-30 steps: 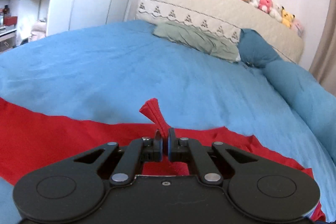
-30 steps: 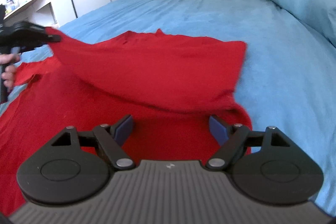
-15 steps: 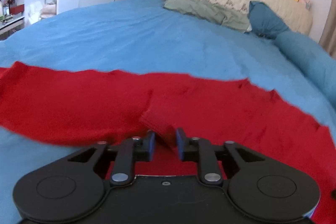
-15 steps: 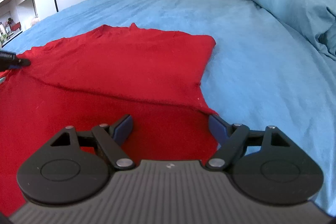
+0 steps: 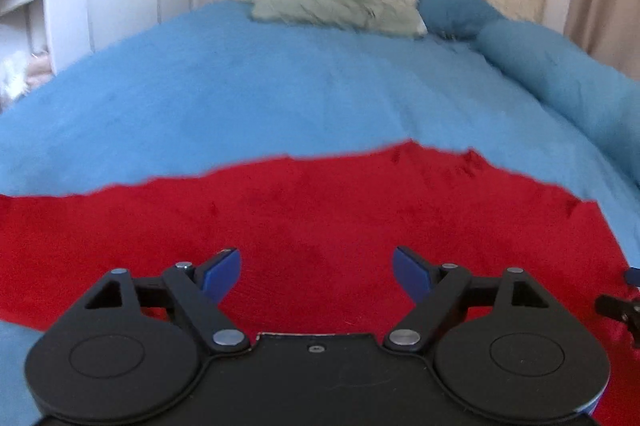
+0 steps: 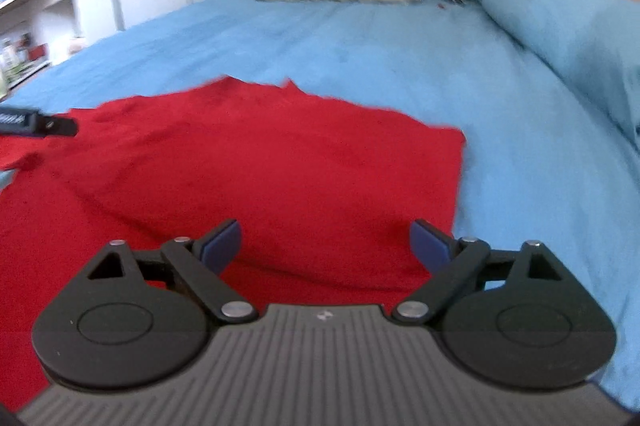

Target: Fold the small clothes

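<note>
Left tool (image 5: 316, 272) jaws just opened wide, nothing between: folded layer released onto red garment (image 5: 320, 210). Right tool (image 6: 326, 244) wide open, empty, above garment on blue bed (image 6: 400, 66).

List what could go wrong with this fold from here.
1. The folded flap of the red garment lies loose and its crease looks uneven, so the next fold may come out crooked.
2. The left gripper, jaws just opened, and the right gripper sit low over the cloth and may snag it.
</note>
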Motion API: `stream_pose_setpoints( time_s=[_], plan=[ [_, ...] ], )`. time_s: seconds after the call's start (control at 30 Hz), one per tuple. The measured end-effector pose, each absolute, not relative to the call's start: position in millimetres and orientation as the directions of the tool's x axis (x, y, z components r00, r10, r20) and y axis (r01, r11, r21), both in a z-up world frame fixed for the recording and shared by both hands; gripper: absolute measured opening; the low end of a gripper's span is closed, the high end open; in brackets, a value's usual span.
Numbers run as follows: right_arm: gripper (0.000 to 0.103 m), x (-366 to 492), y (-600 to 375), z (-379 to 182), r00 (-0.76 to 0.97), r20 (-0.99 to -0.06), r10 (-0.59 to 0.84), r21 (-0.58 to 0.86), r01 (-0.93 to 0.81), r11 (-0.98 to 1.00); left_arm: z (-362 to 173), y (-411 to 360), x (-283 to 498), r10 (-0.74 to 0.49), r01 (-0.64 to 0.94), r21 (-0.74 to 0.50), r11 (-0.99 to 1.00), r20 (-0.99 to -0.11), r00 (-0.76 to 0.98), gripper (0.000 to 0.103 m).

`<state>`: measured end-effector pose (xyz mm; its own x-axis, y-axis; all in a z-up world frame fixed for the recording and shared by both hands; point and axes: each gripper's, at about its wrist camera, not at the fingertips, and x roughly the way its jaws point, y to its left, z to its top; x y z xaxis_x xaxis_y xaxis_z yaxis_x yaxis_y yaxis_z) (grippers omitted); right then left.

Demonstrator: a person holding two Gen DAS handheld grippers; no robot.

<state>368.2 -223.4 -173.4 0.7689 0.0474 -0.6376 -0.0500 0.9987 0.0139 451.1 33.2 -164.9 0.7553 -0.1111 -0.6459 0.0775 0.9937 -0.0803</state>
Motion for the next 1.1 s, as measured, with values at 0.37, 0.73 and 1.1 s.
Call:
stream_pose_setpoints(
  time_s=[0.37, 0.73, 1.1],
  plan=[
    [0.103, 363, -239, -180, 0.754, -0.657, 0.030, 0.048, 0.002, 0.999, -168, 35, 443, -0.117, 0.089, -0.076, 0.993, -0.679, 0.725, 0.086],
    [0.103, 296, -212, -50, 0.848, -0.527, 0.053, 0.027, -0.045, 0.999, -34, 88, 348, -0.190, 0.101, -0.195, 0.976, -0.519, 0.833, 0.103],
    [0.103, 293, -114, -21, 0.826, -0.548, 0.133, 0.091, -0.100, 0.991, -22, 221, 312, -0.032, -0.138, -0.292, 0.946, -0.509, 0.860, 0.103]
  ],
)
